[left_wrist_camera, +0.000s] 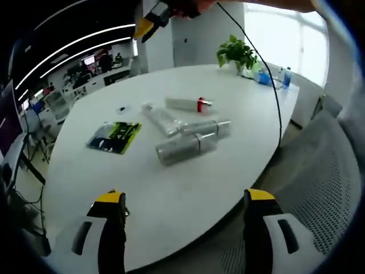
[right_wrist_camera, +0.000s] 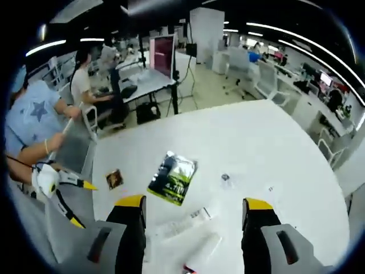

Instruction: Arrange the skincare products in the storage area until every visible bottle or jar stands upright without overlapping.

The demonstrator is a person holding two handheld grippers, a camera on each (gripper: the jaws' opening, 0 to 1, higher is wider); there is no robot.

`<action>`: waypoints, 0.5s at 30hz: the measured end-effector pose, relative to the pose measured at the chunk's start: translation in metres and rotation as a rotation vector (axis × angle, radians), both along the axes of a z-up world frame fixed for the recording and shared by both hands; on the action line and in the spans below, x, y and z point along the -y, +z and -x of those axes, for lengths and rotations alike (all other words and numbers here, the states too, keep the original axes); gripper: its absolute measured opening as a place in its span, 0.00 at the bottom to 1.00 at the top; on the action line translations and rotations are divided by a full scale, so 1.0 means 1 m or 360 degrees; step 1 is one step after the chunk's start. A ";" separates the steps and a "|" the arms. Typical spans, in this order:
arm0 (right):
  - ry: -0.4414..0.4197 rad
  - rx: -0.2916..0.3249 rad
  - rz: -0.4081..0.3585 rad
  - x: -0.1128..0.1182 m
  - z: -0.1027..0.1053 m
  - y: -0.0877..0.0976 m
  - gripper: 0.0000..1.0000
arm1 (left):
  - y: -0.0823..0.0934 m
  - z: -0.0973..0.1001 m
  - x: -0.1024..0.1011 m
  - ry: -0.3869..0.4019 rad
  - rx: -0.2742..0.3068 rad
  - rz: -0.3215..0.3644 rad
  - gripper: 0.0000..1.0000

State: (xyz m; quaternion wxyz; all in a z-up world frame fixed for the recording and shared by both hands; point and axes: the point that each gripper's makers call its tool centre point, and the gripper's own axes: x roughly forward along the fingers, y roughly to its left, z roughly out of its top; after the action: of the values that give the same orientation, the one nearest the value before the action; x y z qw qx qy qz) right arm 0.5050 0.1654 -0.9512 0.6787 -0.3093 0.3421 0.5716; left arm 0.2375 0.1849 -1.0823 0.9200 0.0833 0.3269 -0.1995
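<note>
Several skincare products lie flat on the white table [left_wrist_camera: 171,194]. A white tube with a red cap [left_wrist_camera: 188,104] is farthest from me. Nearer lie a clear tube [left_wrist_camera: 162,120] and two clear bottles [left_wrist_camera: 206,127] [left_wrist_camera: 185,147], close together and touching. My left gripper [left_wrist_camera: 185,197] hovers open near the table's edge, apart from them. In the right gripper view, my right gripper [right_wrist_camera: 194,202] is open above a lying tube [right_wrist_camera: 185,222] and a bottle [right_wrist_camera: 202,251]. The right gripper [left_wrist_camera: 149,24] shows high above the table's far side, and the left gripper [right_wrist_camera: 80,202] shows off the table's edge.
A green-and-black packet [left_wrist_camera: 114,137] [right_wrist_camera: 173,178] lies flat on the table. A small brown sachet [right_wrist_camera: 114,178] and a small cap [right_wrist_camera: 224,178] lie nearby. A potted plant [left_wrist_camera: 236,54] and blue bottles [left_wrist_camera: 285,77] stand at the far end. A mesh chair [left_wrist_camera: 325,177] flanks the table. People sit at desks [right_wrist_camera: 80,80].
</note>
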 end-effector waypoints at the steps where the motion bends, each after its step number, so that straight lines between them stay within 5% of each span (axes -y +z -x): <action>1: 0.0062 -0.0004 0.0015 -0.001 0.001 -0.006 0.66 | 0.001 -0.001 0.000 0.0001 0.0004 0.0003 0.80; 6: 0.0377 0.0138 0.0253 0.011 -0.002 -0.041 0.63 | -0.002 0.000 0.002 -0.0011 -0.0013 -0.0012 0.79; 10: 0.0657 0.0155 0.0484 0.029 0.002 -0.078 0.60 | -0.002 -0.001 0.001 0.0004 -0.0022 -0.0006 0.79; 15: 0.0936 0.0251 0.0590 0.033 0.004 -0.110 0.58 | -0.003 -0.002 -0.001 0.0013 -0.0028 -0.0013 0.78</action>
State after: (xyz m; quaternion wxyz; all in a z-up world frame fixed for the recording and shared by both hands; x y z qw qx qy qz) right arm 0.5005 0.1327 -1.0610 0.4417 -0.5557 0.2829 0.6450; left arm 0.2391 0.1856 -1.0853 0.9175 0.0841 0.3362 -0.1951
